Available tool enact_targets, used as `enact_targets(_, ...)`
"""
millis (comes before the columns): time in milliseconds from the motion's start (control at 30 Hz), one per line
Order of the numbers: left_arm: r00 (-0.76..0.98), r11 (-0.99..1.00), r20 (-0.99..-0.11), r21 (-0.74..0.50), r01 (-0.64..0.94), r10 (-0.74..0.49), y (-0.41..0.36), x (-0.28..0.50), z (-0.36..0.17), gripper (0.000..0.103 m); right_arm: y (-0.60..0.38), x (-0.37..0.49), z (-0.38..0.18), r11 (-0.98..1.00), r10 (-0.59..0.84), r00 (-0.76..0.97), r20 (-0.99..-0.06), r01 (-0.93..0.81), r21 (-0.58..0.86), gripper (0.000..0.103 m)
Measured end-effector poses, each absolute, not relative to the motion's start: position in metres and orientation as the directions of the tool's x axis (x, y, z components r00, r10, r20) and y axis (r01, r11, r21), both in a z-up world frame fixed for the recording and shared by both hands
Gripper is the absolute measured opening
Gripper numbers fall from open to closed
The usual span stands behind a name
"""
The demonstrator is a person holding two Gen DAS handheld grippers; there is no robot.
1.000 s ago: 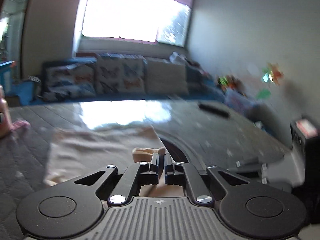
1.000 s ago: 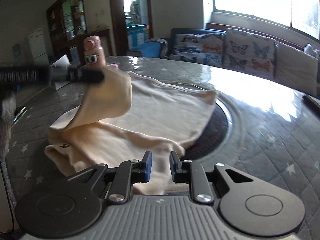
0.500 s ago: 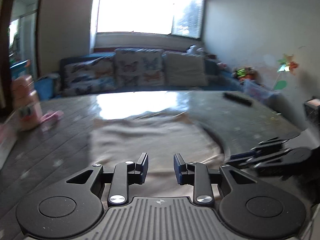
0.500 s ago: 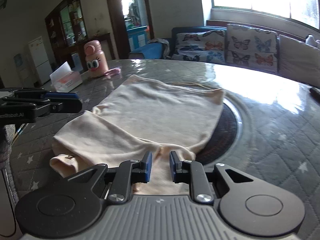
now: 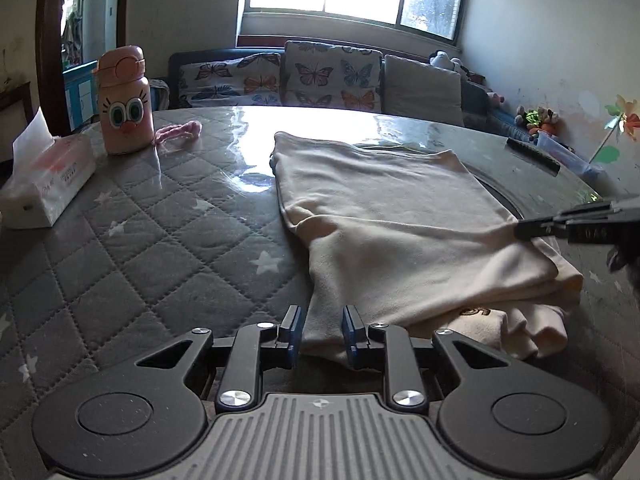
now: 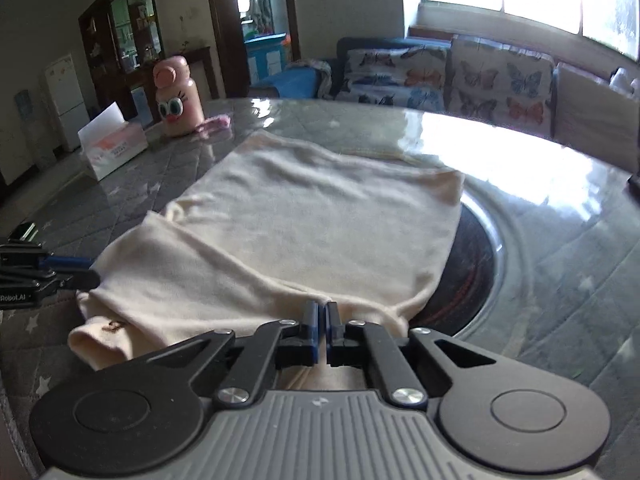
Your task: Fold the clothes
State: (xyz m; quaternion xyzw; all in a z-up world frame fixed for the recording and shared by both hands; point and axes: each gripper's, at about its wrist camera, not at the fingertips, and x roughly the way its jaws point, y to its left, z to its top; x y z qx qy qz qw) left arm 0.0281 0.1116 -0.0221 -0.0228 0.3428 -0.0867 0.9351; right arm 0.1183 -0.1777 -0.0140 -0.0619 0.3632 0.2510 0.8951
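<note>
Left wrist view, left to right.

White cardboard tissue box with pink print: rectangular, a sheet of tissue standing from its top, at the left edge of the frame.

Pink plastic flask with a cartoon face: rounded cylinder with a flip cap, upright, just right of the tissue box; a pink fuzzy strap lies beside its base.

Round table under a grey quilted star-print cover and clear glossy sheet: diamond stitching, window glare at the far side.

Left black two-finger gripper with blue pads: bottom centre, jaws parted, the near edge of the cloth lying between them without being pinched.

Cream soft knit garment: folded into a rough rectangle with stacked layers at its right end, lying flat on the table at centre and right of the frame; a small brown motif shows on the lowest layer.

Right black gripper: enters from the right edge, its tip at the garment's right edge.

Black flat bar-shaped object: on the table at upper right.

Right wrist view: the right gripper sits bottom centre, fingers drawn nearly together and clamped on the garment's near edge; the left gripper is at the left edge, touching the cloth.
</note>
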Motion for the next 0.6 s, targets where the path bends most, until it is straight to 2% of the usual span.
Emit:
enact_targets(133, 0.765, 0.983, -0.618, -0.089, 0.159, -0.180, 0.113, 0.026, -0.011, 0.025, -0.176, 0.123, -0.023, 0.863, 0.380, 0.588, -0.714, -0.504, 0.045, 0.003)
enact_targets(300, 0.787, 0.979, -0.584, -0.076, 0.187, -0.196, 0.103, 0.038, 0.004, 0.025, -0.173, 0.112, -0.007, 0.848, 0.396, 0.629, -0.669, -0.531, 0.003, 0.009)
enact_targets(467, 0.772, 0.972, -0.598, -0.058, 0.227, -0.216, 0.082, 0.065, -0.006, 0.025, -0.161, 0.102, -0.007, 0.786, 0.477, 0.562, -0.676, -0.617, 0.042, 0.009)
enact_targets(600, 0.747, 0.967, -0.628, -0.036, 0.252, -0.218, 0.075, 0.075, -0.019, 0.025, -0.160, 0.099, -0.020, 0.774, 0.474, 0.525, -0.707, -0.632, 0.050, 0.009)
